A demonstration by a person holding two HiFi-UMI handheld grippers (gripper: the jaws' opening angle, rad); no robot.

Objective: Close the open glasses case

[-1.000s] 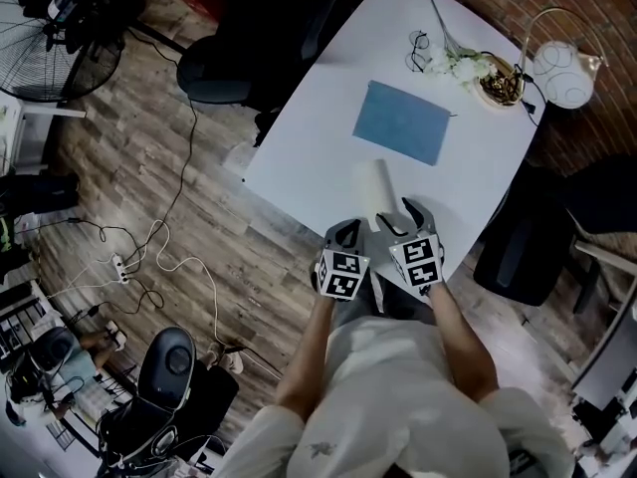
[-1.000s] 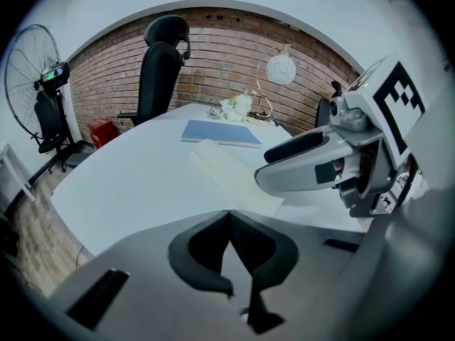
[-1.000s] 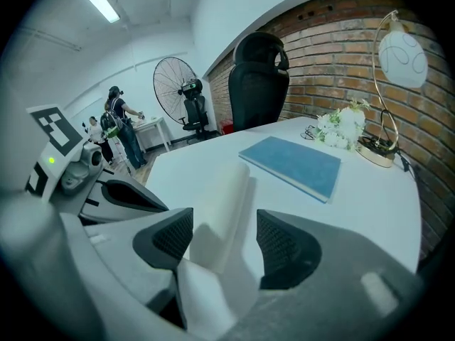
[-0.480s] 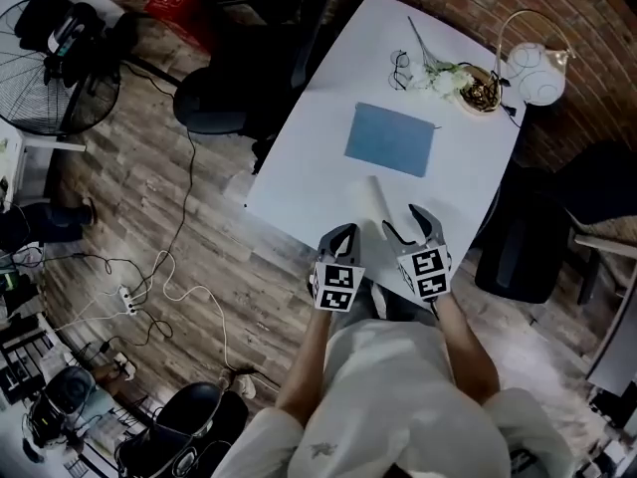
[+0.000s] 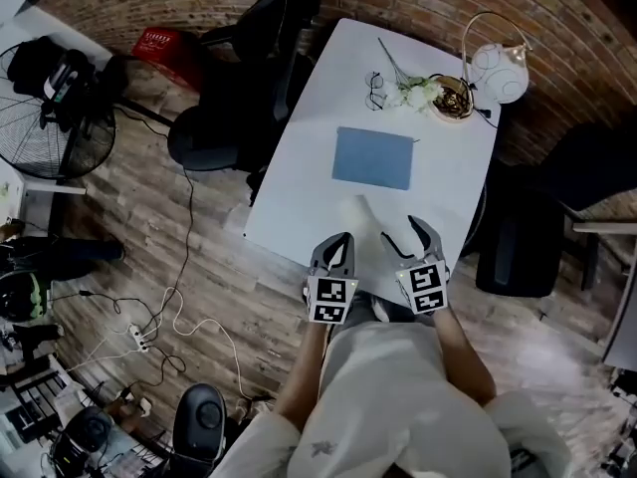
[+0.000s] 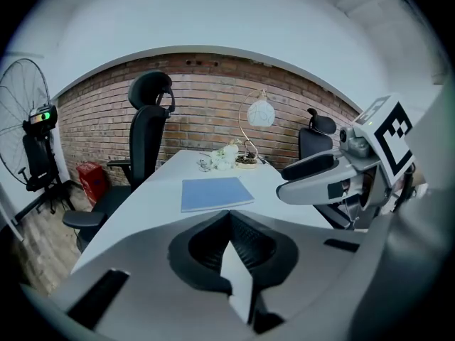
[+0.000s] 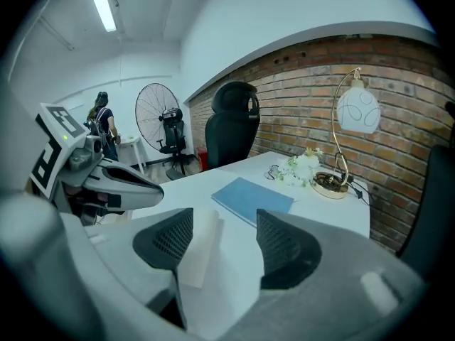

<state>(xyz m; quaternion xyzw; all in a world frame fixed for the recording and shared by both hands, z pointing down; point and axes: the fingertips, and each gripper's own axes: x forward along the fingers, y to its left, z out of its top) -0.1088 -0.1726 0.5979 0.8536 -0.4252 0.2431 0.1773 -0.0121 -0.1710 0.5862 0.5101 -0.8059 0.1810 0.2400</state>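
Item: glasses case [image 5: 356, 215], pale and oblong, on the white table [image 5: 299, 167]. It lies on the person's side of the blue folder [image 5: 373, 157], apart from it and close to the table's near edge. Long axis: lengthwise away from the person, running toward the blue folder with a slight slant. The right gripper view hints at a second layer along one long side. Whether the lid stands up or lies flat cannot be made out. Tool, left: left gripper [image 5: 335, 242], on the near side of the blue folder and just left of the case's near end. Its jaws are pressed together at the tips with nothing caught between them. Tool, right: right gripper [image 7: 224, 217], likewise on the near side of the blue folder and just right of the case's near end. Its jaws are spread wide and grasp nothing. Governing relation: the case sits ahead of and between the two tools. In the right gripper view it shows through the gap between the jaws, closer to that gripper's left jaw. Judgement: the two tools are about equally near. The right one, spread and already lined up along the case's length, looks better placed to press the lid home, while the left is placed to steady the near end. Also present: spectacles [image 5: 375, 86], beyond the blue folder and well apart from the case.
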